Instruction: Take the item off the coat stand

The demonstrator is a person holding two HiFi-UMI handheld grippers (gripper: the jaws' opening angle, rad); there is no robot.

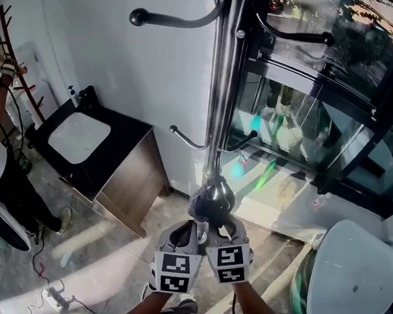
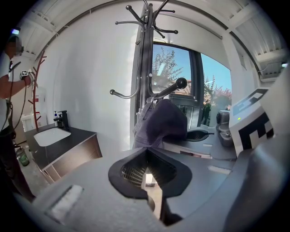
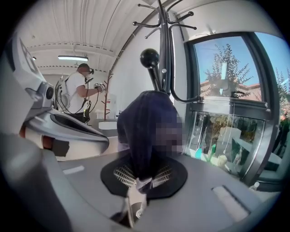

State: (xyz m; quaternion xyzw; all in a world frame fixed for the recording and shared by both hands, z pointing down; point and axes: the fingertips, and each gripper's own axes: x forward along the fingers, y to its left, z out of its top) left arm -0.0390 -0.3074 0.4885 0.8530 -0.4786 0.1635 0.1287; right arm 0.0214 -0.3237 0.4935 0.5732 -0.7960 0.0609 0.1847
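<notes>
Closing on the dark cap (image 3: 144, 127) at the coat stand (image 1: 222, 96)
Hangs on a low ball-tipped hook (image 3: 150, 58) of the stand, with fabric at its lower edge nipped between the pads of the right gripper (image 3: 141, 176), jaws drawing together; beside it the left gripper (image 2: 146, 168), jaws apart, gripping nothing, just short of the cap

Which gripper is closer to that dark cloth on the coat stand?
The right gripper: its jaws are closing on the dark cloth; the left gripper sits just beneath it.
</notes>
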